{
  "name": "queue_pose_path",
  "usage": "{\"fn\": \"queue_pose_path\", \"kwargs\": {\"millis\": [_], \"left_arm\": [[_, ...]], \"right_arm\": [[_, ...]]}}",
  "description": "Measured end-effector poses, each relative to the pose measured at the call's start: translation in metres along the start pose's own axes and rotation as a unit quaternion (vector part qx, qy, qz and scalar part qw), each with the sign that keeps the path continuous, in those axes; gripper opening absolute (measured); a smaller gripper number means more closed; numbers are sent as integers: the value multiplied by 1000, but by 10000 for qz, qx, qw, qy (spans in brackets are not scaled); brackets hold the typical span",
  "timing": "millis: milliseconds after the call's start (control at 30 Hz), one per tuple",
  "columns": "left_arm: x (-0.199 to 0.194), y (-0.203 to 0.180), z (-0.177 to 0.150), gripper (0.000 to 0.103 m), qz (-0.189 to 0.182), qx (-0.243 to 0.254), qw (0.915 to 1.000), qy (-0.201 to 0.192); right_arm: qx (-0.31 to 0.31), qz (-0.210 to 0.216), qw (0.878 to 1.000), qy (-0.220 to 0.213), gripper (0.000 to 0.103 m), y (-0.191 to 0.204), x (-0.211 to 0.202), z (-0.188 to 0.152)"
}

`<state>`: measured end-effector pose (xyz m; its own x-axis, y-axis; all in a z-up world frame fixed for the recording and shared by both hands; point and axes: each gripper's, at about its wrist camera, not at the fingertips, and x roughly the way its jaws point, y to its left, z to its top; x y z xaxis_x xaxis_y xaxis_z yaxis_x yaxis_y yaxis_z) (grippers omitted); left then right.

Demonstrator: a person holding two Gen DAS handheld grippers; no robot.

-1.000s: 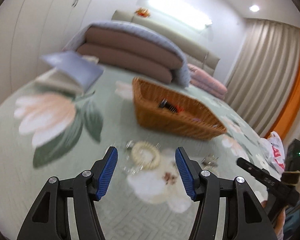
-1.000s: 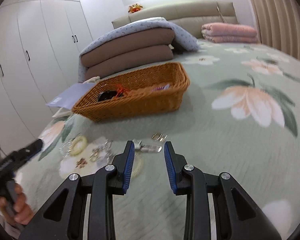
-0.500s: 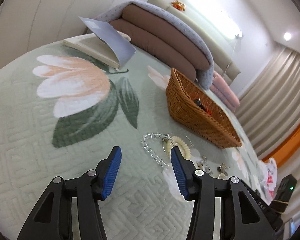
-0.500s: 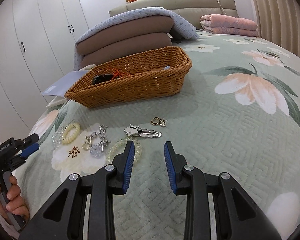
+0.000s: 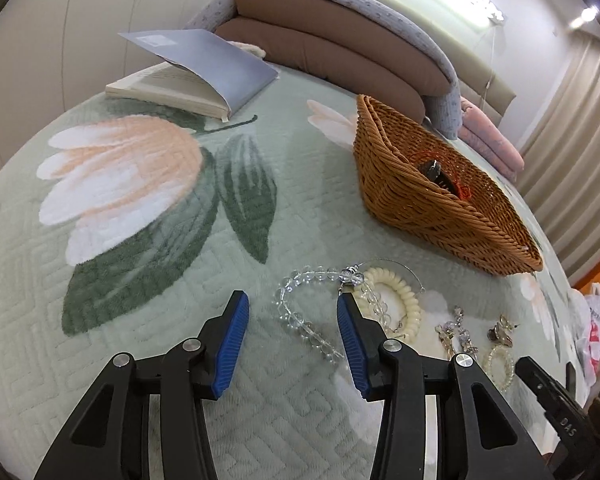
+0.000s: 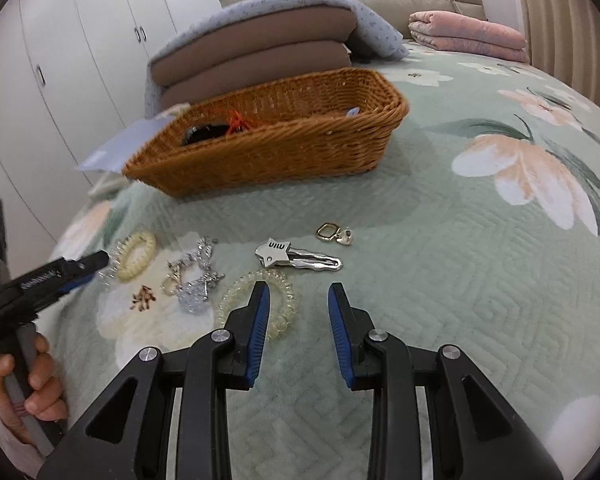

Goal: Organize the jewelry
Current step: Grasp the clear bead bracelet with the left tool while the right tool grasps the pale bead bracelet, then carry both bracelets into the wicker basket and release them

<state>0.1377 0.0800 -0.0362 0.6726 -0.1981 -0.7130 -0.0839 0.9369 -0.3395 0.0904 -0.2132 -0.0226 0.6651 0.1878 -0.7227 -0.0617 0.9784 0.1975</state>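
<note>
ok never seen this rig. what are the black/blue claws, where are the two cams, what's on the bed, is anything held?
There is no robot here. A person holds a hand-operated two-finger gripper in each hand, and each carries a fisheye camera looking forward along its blue-padded fingers. One picture comes from the left gripper, the other from the right gripper; the right view also shows the left gripper and the hand holding it. Both grippers are open and hold nothing.

On the floral bedspread lie loose pieces: a clear bead bracelet, a cream coil hair tie, a clear coil hair tie, a silver star hair clip and small earrings. A wicker basket behind them already holds a few items. An open book lies further back.
</note>
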Motion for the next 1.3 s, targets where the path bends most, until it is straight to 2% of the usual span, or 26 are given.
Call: {"fn": "queue_pose_path", "kwargs": {"millis": [67, 233, 300, 333, 433, 500, 567, 733, 900, 1033, 1133, 1300], "left_arm": [[1, -5, -2, 47, 125, 120, 9998, -16], [4, -24, -7, 47, 662, 622, 9958, -64], [4, -26, -8, 44, 751, 706, 9946, -85], [4, -26, -8, 42, 765, 732, 9943, -95], [3, -27, -9, 25, 722, 791, 9942, -121], [2, -28, -10, 8, 681, 823, 9942, -130], [0, -28, -11, 7, 606, 842, 9945, -150], [-17, -21, -14, 7, -39, 669, 9968, -434], [-27, -21, -16, 7, -345, 647, 9952, -644], [-43, -18, -17, 7, -903, 584, 9896, -955], [-54, -21, -19, 7, -1265, 625, 9833, -1151], [-58, -25, -19, 7, -1511, 684, 9791, -1174]], "right_arm": [[-169, -96, 9998, 73, 33, 8, 5, 1], [-708, -665, 9951, 165, 33, 31, 16, -1], [-903, -769, 9928, 161, 27, 39, 19, -2], [-979, -770, 9921, 153, 19, 41, 20, -4], [-1096, -794, 9908, 90, 13, 44, 18, -7], [-1059, -721, 9917, 78, 12, 42, 18, -8], [-1025, -637, 9927, 62, 12, 40, 16, -8], [-978, -366, 9945, -83, 11, 38, 8, -9], [-930, -108, 9947, -419, 11, 37, -6, -11], [-839, 119, 9938, -714, 11, 33, -20, -10], [-779, 186, 9939, -762, 11, 31, -23, -10], [-770, 224, 9937, -785, 11, 31, -25, -11]]}}
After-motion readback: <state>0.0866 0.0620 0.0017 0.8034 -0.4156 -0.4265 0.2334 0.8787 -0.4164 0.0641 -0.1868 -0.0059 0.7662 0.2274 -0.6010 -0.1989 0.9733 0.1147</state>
